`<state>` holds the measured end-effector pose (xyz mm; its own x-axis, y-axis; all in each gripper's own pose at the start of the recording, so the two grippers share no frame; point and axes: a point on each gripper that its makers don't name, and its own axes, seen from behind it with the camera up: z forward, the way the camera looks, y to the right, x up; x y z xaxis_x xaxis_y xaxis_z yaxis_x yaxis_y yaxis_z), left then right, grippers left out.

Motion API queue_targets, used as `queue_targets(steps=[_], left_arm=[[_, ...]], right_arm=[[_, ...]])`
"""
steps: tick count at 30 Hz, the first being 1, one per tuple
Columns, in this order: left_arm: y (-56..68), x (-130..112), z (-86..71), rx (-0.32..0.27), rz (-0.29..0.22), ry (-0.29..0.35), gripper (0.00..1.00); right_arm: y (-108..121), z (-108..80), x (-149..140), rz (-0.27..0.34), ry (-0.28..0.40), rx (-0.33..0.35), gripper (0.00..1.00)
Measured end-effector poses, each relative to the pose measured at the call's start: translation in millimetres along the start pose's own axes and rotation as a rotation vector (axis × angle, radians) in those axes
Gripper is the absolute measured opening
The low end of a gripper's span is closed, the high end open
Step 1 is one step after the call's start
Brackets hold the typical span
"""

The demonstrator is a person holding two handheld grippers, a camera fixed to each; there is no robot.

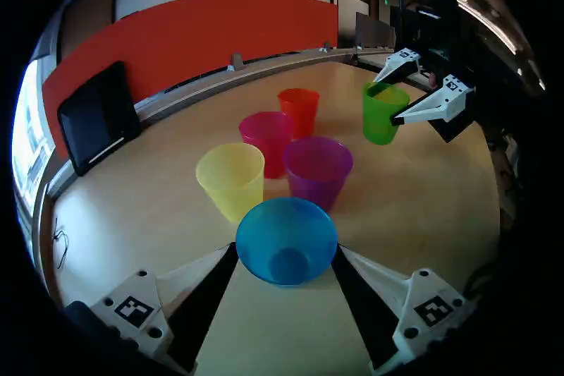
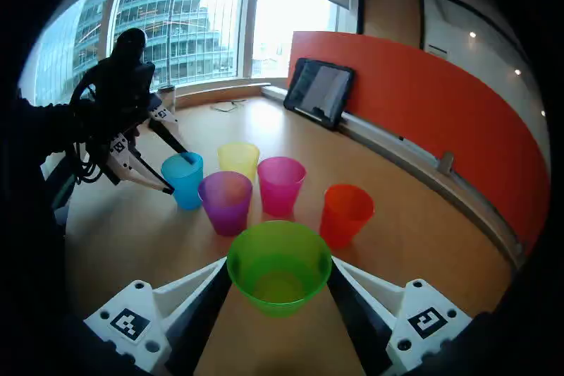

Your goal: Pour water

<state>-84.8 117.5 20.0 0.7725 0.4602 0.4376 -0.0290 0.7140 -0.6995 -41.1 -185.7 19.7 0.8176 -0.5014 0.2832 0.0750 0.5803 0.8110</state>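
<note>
A: Green cup (image 1: pixel 381 113) – where's it sitting rn?
B: Far side of purple cup (image 1: pixel 317 168) from blue cup (image 2: pixel 182 178), well apart. R gripper (image 2: pixel 279 270) is clamping it, one finger pressing each side; it's standing mouth up.
A: Blue?
B: L gripper (image 1: pixel 284 249) is squeezing it the same way, just beside purple cup, also mouth up.
A: Water showing?
B: Can't tell in either.
A: Next move?
B: Prob. bringing one cup to the other. Purple cup is sitting btwn them, so the mover is needing to go over or round it, then tip its mouth at the receiver. Also yellow (image 1: pixel 230 178), pink (image 1: pixel 266 140), red (image 1: pixel 299 109) are crowding purple cup – I'm expecting knock risk.
</note>
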Motion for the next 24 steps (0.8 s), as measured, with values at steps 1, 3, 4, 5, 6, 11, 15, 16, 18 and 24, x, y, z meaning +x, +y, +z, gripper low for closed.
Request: queue_targets(steps=[1,3,4,5,6,11,15,16,18,24], left_arm=[[0.0,-0.8,-0.6,0.002,-0.002,-0.002,0.97],[0.6,-3.2,-2.4,0.003,-0.005,-0.008,0.97],[1.3,-4.8,-3.6,0.002,-0.007,-0.011,0.97],[2.1,-6.4,-4.7,0.001,-0.009,-0.015,0.97],[3.0,-8.4,-6.1,0.001,-0.01,-0.018,0.97],[6.8,-17.9,-12.8,0.003,-0.017,-0.03,0.97],[11.5,-24.8,-19.0,0.002,-0.027,-0.034,0.97],[13.0,-26.0,-20.2,0.0,-0.027,-0.034,0.97],[15.8,-28.1,-22.7,-0.002,-0.027,-0.034,0.97],[20.3,-31.6,-27.1,-0.001,-0.02,-0.036,0.97]], right_arm=[[-0.1,1.2,-1.0,0.001,-0.001,0.0,0.92],[-0.2,4.1,-3.5,0.004,-0.004,0.0,0.92],[-0.4,5.6,-5.0,0.007,-0.006,0.0,0.92],[-0.5,7.2,-6.5,0.009,-0.008,0.0,0.92],[-0.4,9.3,-8.5,0.014,-0.01,0.0,0.92],[0.5,18.7,-17.9,0.033,-0.02,-0.001,0.92],[1.7,24.1,-25.7,0.04,-0.032,-0.004,0.92],[2.2,24.9,-27.4,0.042,-0.035,-0.006,0.92],[3.1,26.5,-30.4,0.044,-0.04,-0.009,0.92],[2.9,29.2,-35.0,0.046,-0.045,-0.011,0.92]])
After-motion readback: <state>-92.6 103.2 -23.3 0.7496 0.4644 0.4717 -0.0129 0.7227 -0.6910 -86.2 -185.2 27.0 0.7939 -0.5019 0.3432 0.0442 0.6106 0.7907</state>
